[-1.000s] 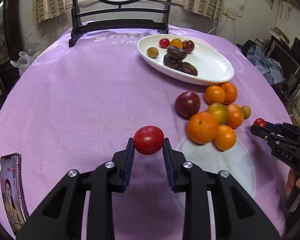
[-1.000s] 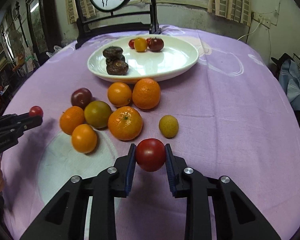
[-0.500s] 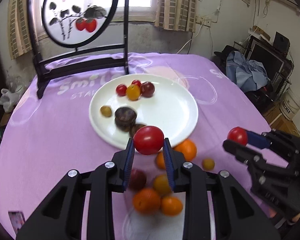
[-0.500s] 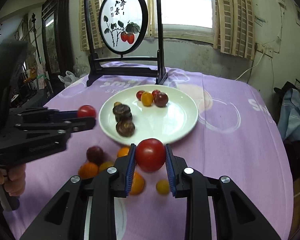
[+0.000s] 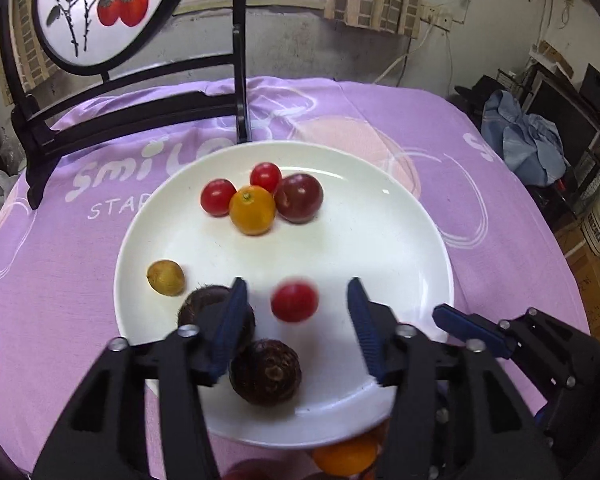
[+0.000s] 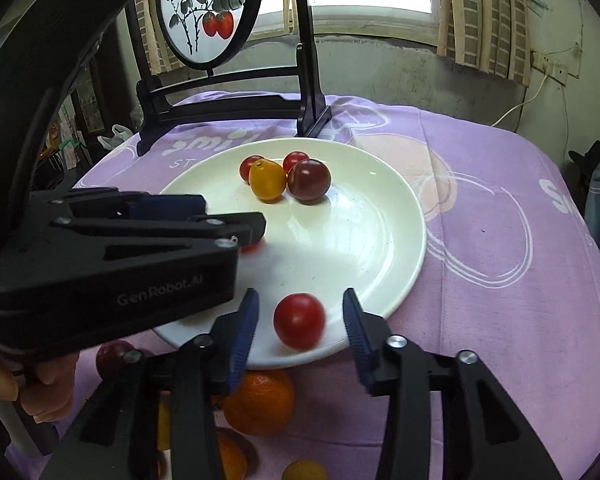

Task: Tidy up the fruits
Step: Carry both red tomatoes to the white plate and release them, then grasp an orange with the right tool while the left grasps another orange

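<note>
Both my claws gape wide with nothing held, a tomato (image 5: 294,302) loose between my left claw (image 5: 298,320), another (image 6: 299,321) between my right (image 6: 300,326), over the plate (image 5: 400,240)

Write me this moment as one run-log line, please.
left gripper: open, red tomato dropping | right gripper: open, second tomato released | target: white plate

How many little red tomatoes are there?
4. Two red tomatoes sit at the plate's back; one is between the open left hand-held gripper's fingers, one between the right hand-held gripper's. Others may be hidden.
</note>
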Demonstrator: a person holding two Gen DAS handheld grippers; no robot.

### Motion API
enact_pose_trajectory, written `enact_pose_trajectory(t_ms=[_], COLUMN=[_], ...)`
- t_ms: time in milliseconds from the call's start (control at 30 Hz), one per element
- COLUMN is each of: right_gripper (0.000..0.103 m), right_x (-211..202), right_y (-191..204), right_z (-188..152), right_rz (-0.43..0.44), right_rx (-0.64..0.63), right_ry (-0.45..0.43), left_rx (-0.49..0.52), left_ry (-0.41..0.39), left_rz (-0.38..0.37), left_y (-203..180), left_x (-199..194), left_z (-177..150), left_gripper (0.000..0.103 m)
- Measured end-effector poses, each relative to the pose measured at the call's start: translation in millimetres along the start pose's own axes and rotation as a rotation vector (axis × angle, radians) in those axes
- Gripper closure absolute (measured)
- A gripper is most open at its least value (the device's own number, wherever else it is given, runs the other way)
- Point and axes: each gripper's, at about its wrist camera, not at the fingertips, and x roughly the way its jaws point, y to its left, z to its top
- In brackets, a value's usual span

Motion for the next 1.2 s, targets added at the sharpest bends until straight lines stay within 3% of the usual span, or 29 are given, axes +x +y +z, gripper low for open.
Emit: enact_pose_trajectory(t_ms=[133,233,267,300,333,500,600,900,1200], right_gripper=[0.058,0.057,0.052,0.043,0.041,0.041,0.040,0.040,0.040], right_x=[-11,-26,-33,-39,-47,-72,-84,-101,-83], right_y=[2,3,2,3,3,9,13,47,85], right_z=[-5,-14,-18,-23,-29,-57,-78,-124,-131], right_rz=[0.001,-0.002,-0.005,-0.009,-0.016,-0.021,-0.006,0.031,0.055], right_rx=[-0.007,-0.012,-0.012,-0.011,-0.012,-0.018,-0.001,-0.026,-0.072], right_ry=[-0.008,-0.012,-0.016,-0.022,-0.029,-0.025,-0.012,0.037,0.093], left_rx=[-0.003,-0.013,-0.012,-0.009,-0.006,-0.021,-0.040,-0.073,-0.065], left_ry=[-0.023,-0.045,-0.055,-0.064,-0.071,-0.100,-0.088,-0.048,-0.060], left_rz=[-0.006,-0.004,-0.003,-0.001,-0.001,0.023,0.024,0.036,0.059], left_y=[2,8,10,12,14,26,35,48,56], left_x=[-15,-36,-45,-55,-63,-102,-116,-129,-120], left_z=[-1,-12,-17,-23,-29,-71,-103,-179,-192], left_gripper=[0.046,0.038,0.035,0.034,0.033,0.020,0.019,0.017,0.016])
